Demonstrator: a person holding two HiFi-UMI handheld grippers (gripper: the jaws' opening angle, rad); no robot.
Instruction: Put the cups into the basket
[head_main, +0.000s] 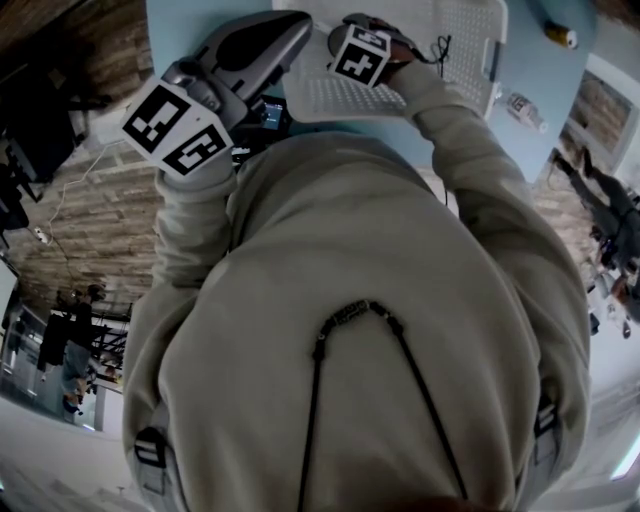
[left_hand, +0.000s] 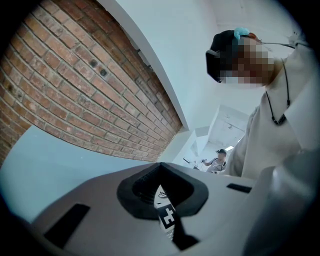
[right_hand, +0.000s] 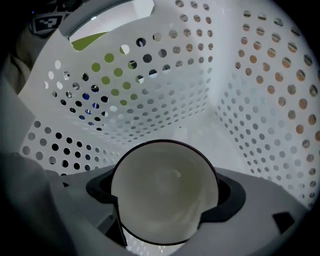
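A white cup (right_hand: 165, 185) with a dark rim faces me mouth-first in the right gripper view, with my right gripper (right_hand: 165, 212) shut on it. The cup hangs inside the white perforated basket (right_hand: 165, 90), close above its floor. In the head view the basket (head_main: 450, 50) stands on the light blue table, and my right gripper (head_main: 365, 35) reaches into its near left part. My left gripper (head_main: 265, 40) is held up beside the basket's left edge, and its jaws are shut with nothing between them. In its own view the left gripper (left_hand: 162, 195) points up and away from the table.
The holder's hooded jumper (head_main: 380, 320) fills most of the head view. A small bottle (head_main: 524, 108) lies on the table (head_main: 540, 85) right of the basket. Something green (right_hand: 90, 40) shows past the basket's rim. A brick wall (left_hand: 75, 90) and a distant person (left_hand: 218, 159) appear.
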